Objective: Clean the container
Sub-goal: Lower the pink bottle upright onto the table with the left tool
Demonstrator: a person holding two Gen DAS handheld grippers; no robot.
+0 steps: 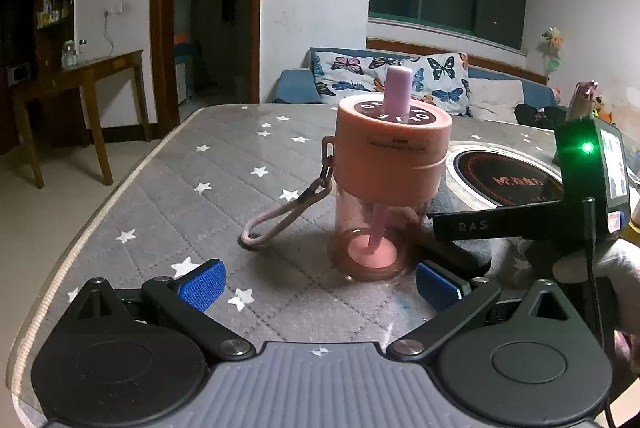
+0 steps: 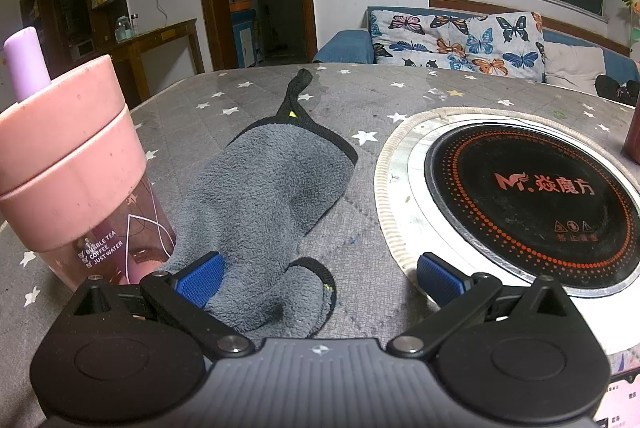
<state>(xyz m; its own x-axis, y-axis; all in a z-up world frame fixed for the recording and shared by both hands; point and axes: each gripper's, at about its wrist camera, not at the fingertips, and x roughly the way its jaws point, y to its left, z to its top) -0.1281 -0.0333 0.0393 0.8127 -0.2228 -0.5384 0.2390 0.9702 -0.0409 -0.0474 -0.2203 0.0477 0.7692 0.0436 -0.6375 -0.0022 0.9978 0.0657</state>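
Two hand-held grippers, left [image 1: 319, 284] and right [image 2: 319, 278], both spread, near one pink cup [image 1: 382, 184], one grey cloth [image 2: 262, 212].

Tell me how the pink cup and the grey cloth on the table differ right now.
The pink cup stands upright with its lid on and a straw through it; the grey cloth lies flat and rumpled. The cup is rigid, with a clear lower body; the cloth is soft, fuzzy and black-edged. The cup faces the open left claw; the cloth lies before the open right claw. Both rest on the star-patterned table, side by side.
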